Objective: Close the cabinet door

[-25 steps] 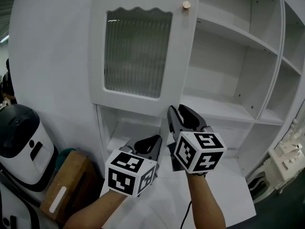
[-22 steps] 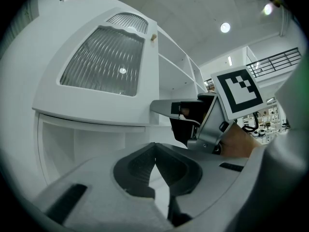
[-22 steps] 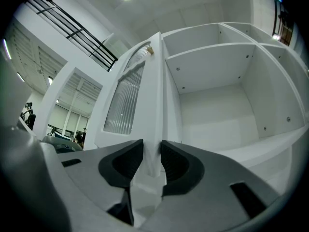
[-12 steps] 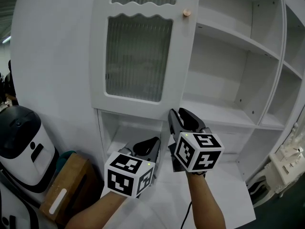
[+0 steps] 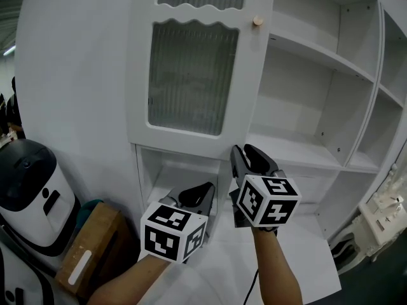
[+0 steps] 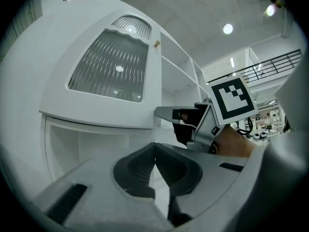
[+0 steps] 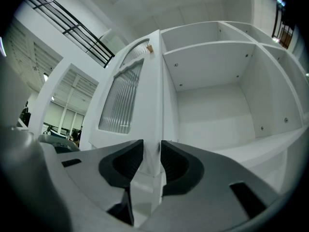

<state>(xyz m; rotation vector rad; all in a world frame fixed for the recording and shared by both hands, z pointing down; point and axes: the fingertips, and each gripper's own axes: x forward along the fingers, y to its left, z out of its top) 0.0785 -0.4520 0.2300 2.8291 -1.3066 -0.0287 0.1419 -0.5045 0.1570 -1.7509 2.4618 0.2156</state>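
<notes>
The right gripper (image 7: 152,149) pinches the lower free edge of the cabinet door (image 5: 191,75), which stands swung out beside the bare shelves (image 5: 305,49). The left gripper (image 6: 154,153) is closed on nothing. Hold the pinch square, follow the hinge's arc, and release before the frame traps the jaws.

A white-and-black appliance (image 5: 28,186) stands just beside a brown box (image 5: 95,234) bearing a white label (image 5: 77,266)

left claw (image 6: 154,151) closed, level, right claw (image 7: 152,150) beside it — clamped, tilted slightly up
</notes>
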